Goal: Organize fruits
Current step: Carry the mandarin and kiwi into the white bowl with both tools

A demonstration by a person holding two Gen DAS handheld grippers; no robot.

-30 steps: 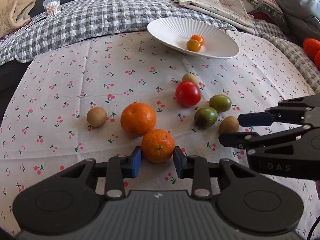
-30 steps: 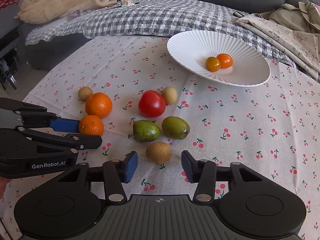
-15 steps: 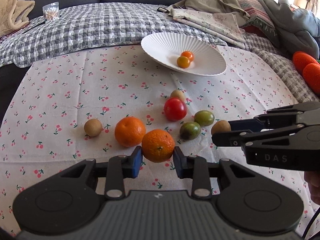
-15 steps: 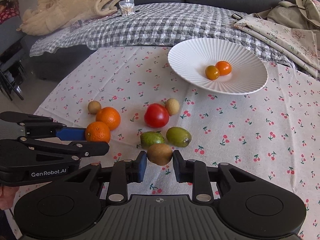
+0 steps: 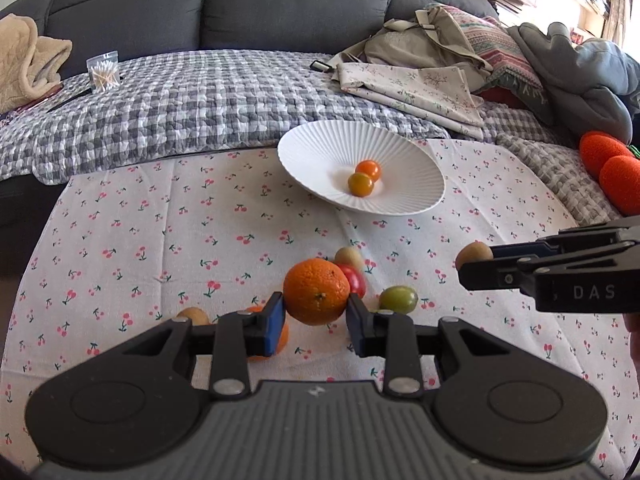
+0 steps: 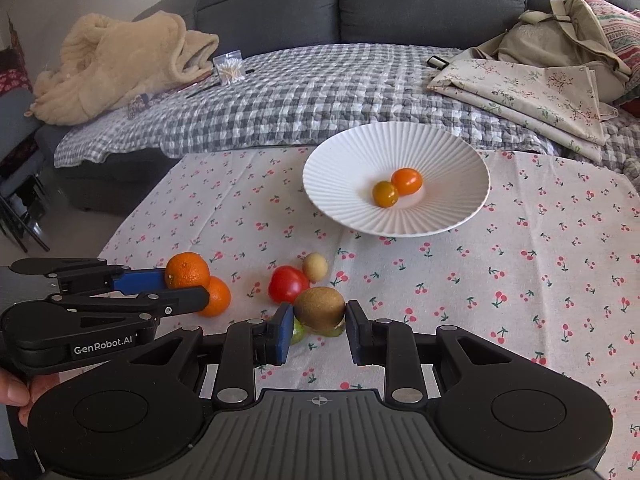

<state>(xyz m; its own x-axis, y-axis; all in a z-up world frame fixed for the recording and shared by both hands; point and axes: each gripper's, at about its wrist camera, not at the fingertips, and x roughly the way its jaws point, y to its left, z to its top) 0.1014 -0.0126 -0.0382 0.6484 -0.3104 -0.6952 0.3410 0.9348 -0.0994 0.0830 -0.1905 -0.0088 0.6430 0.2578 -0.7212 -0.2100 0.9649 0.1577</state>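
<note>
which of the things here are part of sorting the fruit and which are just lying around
Job: orange in left claw, kiwi in right claw, plate, tomato.
Lying about: cotton swabs, beige blanket, folded cloth.

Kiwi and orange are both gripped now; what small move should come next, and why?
Probably carry both toward the white plate. The right hand-held gripper holds the kiwi, the left hand-held gripper holds the orange, both above the cloth, and the plate has room.

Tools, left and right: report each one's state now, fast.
Left tool: closed on an orange, held clear of the cloth.
Right tool: closed on a kiwi, also lifted.
</note>
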